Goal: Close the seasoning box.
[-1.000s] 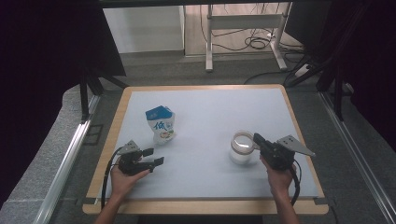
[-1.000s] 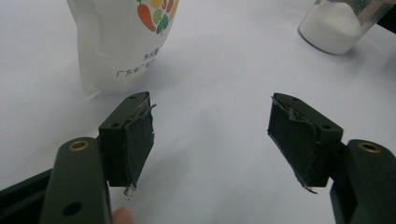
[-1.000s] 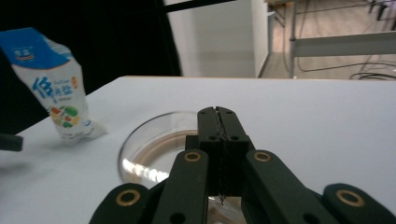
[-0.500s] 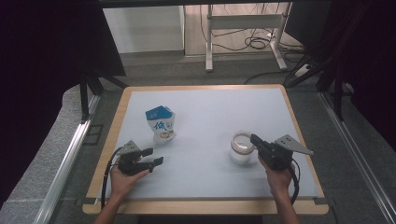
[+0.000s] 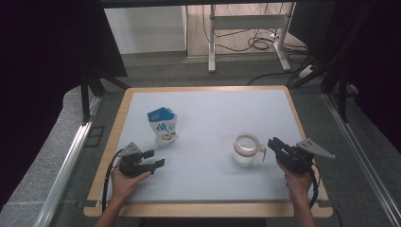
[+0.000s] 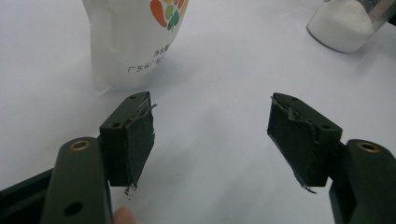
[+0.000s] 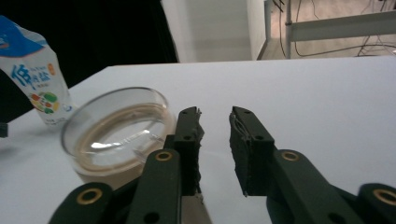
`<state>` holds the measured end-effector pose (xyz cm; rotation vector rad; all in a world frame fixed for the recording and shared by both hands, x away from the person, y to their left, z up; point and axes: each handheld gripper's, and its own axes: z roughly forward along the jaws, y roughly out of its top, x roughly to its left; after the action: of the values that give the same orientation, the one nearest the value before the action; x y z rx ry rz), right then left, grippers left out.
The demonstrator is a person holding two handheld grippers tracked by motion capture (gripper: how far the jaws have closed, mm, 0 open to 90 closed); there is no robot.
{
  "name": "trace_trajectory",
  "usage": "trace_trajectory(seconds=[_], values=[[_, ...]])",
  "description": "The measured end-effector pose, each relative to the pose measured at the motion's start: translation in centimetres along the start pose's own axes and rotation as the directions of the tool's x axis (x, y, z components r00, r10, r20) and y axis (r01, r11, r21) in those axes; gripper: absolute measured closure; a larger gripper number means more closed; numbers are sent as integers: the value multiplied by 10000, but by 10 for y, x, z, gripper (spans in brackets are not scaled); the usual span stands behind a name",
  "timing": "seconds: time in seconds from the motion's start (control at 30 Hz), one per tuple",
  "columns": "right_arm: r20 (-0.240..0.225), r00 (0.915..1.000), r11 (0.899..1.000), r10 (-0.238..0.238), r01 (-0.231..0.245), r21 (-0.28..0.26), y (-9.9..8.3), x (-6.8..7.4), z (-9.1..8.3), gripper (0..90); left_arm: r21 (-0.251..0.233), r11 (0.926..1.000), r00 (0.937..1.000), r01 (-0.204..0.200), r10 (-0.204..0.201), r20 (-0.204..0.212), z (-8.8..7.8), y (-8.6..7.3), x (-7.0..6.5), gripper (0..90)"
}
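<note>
Since a second ago, only the right gripper (image 5: 273, 143) has drawn back from the glass jar (image 5: 246, 150), its jaws just opening, empty. Left gripper (image 5: 154, 159) rests wide open below the salt pouch (image 5: 163, 126); jar stands just left of the right jaws.

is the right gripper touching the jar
Apart: the high view shows white table between the right gripper and the jar; its fingers hold nothing.
</note>
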<state>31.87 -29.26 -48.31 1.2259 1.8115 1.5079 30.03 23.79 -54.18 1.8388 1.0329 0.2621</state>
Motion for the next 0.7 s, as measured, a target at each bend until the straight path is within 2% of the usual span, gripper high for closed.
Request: trace_trajectory(seconds=[0.13,0.37,0.5,0.6,0.7], values=[[357,9994,9996,26,-35,263,-5,-10,1,656,43,10000,10000,34,-34,7,2,-1,0,311],[1151,9932,9936,-195,64,1131,-16,-25,8,505,89,10000,10000,-10,10,-73,2,-1,2,312],[1347,9902,9860,-367,140,1659,-21,-30,13,429,133,9999,9999,-10,11,-100,3,-1,3,312],[1506,9866,9783,-633,314,2049,-25,-31,16,414,170,9999,9999,-30,31,-113,3,-1,3,313],[1460,9868,9719,-705,349,2329,-28,-32,19,403,175,9998,9999,-34,36,-106,3,-2,3,315]])
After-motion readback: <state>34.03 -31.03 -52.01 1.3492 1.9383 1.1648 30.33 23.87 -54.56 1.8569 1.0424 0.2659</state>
